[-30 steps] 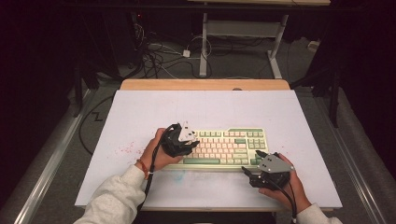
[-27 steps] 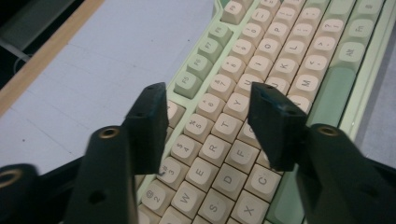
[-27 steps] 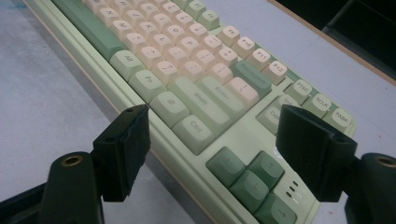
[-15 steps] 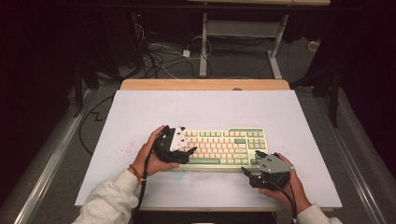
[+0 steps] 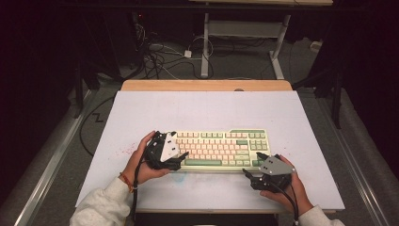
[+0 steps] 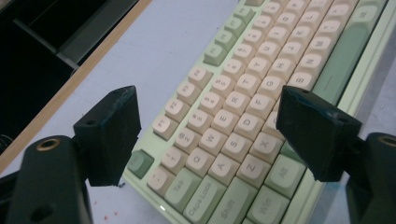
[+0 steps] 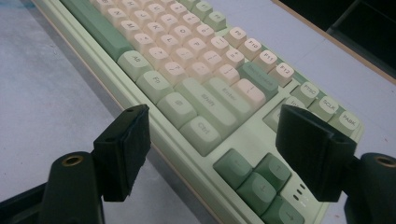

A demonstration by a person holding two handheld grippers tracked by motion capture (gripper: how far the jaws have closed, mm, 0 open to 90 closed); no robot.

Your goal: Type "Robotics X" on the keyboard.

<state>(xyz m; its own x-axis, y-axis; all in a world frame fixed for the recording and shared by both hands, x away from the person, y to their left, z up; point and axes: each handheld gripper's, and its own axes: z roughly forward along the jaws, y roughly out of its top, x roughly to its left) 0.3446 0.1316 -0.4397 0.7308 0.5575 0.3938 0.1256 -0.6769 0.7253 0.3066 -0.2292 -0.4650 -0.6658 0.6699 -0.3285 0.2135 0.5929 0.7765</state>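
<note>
- The white-topped bench (image 5: 207, 110) with a pale wooden far edge carries everything; its near corners are cut off by the person's sleeves, and the floor beyond lies in deep shadow, so the cables there are hard to sort out.
- The pale green, rectangular plastic keyboard with cream and darker green keycaps (image 5: 221, 147) lies flat on the near half of the bench, between the two hands. I judge it rigid and moderately heavy, with a smooth case that could slip. The keycaps would probably pop off or press down if pinched, so the short end walls or the plain front rim look like the safer places to take hold.
- The left tongs (image 5: 181, 157) have just been opening and now stand spread at the keyboard's left end, nothing between them; in the left gripper view (image 6: 210, 135) they straddle that end's keys without touching.
- The right tongs (image 5: 249, 173) are spread too, empty, just off the near right corner by the arrow keys (image 7: 215, 154).
- The keyboard's underside, feet and any cable are hidden.
</note>
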